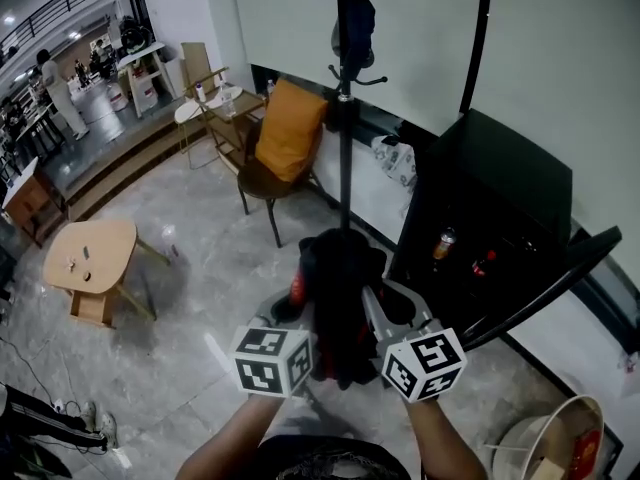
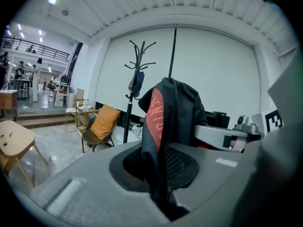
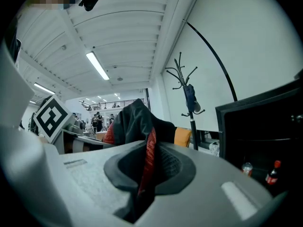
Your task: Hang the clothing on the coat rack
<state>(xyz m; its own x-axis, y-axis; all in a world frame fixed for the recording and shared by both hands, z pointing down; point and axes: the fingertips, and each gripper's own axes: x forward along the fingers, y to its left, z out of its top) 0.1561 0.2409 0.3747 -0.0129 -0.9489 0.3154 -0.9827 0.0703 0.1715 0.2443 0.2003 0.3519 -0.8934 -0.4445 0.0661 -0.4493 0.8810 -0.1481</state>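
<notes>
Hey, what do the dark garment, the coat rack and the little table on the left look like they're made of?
Garment: soft fabric, black with a red knit-patterned band. It folds and drapes limply.
Coat rack: likely metal with a matte black finish, judging by the thin pole and slim curved hooks.
Table: looks like light wood with a smooth finish, going by the pale tan top and legs.

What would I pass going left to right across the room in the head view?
Wooden table → chair with orange cushion → coat rack → black cabinet.
</notes>
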